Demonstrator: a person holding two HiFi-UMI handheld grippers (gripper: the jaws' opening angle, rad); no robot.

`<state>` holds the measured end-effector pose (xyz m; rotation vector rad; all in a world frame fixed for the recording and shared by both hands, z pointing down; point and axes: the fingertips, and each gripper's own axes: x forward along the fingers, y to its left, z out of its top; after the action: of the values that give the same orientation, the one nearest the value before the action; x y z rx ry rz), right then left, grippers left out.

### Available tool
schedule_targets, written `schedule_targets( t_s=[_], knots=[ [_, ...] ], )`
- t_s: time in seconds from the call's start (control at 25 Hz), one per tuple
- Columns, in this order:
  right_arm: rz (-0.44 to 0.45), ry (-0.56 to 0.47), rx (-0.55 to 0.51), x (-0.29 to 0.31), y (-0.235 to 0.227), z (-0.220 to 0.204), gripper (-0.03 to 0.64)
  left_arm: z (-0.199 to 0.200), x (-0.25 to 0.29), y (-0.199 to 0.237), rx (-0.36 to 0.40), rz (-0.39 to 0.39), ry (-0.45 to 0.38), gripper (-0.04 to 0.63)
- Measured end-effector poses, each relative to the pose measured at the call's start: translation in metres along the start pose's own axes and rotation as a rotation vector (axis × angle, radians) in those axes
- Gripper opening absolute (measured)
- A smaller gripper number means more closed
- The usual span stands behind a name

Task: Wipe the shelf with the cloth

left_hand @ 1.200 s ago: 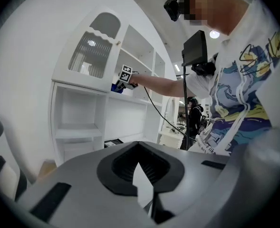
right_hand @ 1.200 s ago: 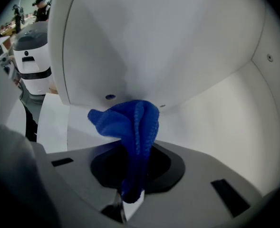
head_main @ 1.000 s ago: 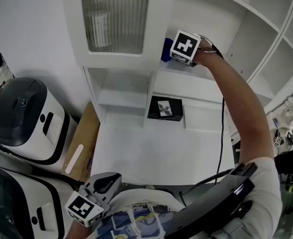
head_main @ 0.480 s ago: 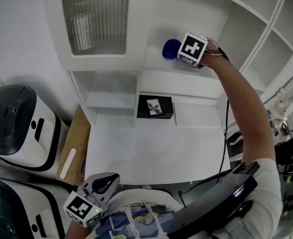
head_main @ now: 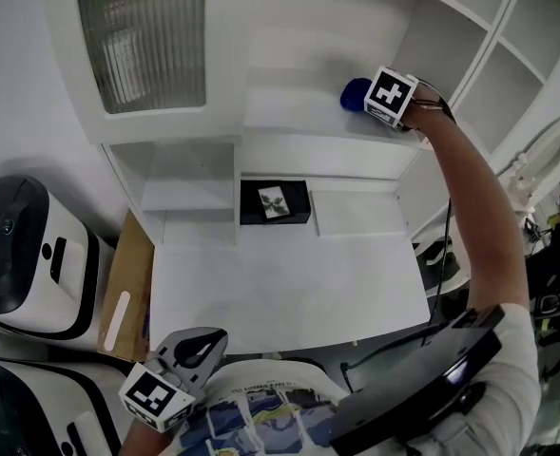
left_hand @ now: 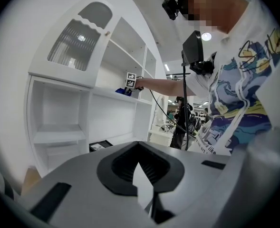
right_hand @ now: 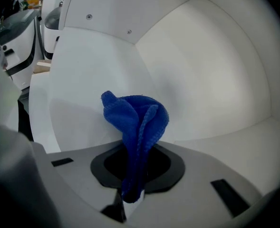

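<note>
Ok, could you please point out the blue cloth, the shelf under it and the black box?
blue cloth (right_hand: 136, 120): right gripper view, on its bunched middle.
shelf (head_main: 289, 112): head view, on the bare board left of the cloth.
black box (head_main: 275, 202): head view, on its top face.

Further right along shelf (head_main: 289, 122) — cloth (head_main: 356, 93)

- The right hand-held gripper (head_main: 373, 103) reaches onto the upper shelf (head_main: 289, 112), with the blue cloth (head_main: 355, 92) bunched at its front.
- A black box (head_main: 275, 201) sits at the back of the desk (head_main: 289, 283).
- The left hand-held gripper (head_main: 196, 351) hangs by the desk's near edge.
</note>
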<state>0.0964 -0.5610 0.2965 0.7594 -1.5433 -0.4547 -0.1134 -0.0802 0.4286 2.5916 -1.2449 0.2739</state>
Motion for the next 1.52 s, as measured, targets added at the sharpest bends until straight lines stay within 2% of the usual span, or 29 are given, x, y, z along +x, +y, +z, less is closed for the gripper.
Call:
schedule_targets(
  t_s=[0.2,0.32,0.44,0.68,0.8,0.92,1.16,1.52],
  knots=[
    [-0.017,0.027,0.008,0.0,-0.005,-0.009,0.067,0.0,0.004,-0.001,0.011,-0.017,-0.007,0.003],
    [-0.032,-0.013,0.015,-0.007,-0.005,0.004,0.067,-0.005,0.001,-0.002,0.02,-0.031,-0.017,0.003],
    [-0.011,-0.106,-0.006,-0.024,0.01,0.037,0.067,-0.006,-0.003,-0.001,-0.001,-0.014,-0.014,0.003],
    [0.022,-0.27,-0.133,-0.058,0.054,0.125,0.067,-0.006,-0.015,-0.001,-0.002,0.011,-0.019,0.003],
    [0.044,-0.311,-0.191,-0.063,0.076,0.161,0.067,-0.007,-0.021,0.0,-0.013,0.029,-0.022,0.003],
    [0.053,-0.313,-0.228,-0.063,0.088,0.177,0.067,-0.009,-0.027,0.0,-0.019,0.041,-0.038,0.003],
    [0.055,-0.286,-0.211,-0.056,0.084,0.165,0.067,-0.013,-0.036,0.005,-0.03,0.064,-0.048,0.003],
    [0.018,-0.185,-0.14,-0.039,0.058,0.101,0.067,-0.012,-0.033,0.002,-0.018,0.028,-0.053,0.003]
  ],
)
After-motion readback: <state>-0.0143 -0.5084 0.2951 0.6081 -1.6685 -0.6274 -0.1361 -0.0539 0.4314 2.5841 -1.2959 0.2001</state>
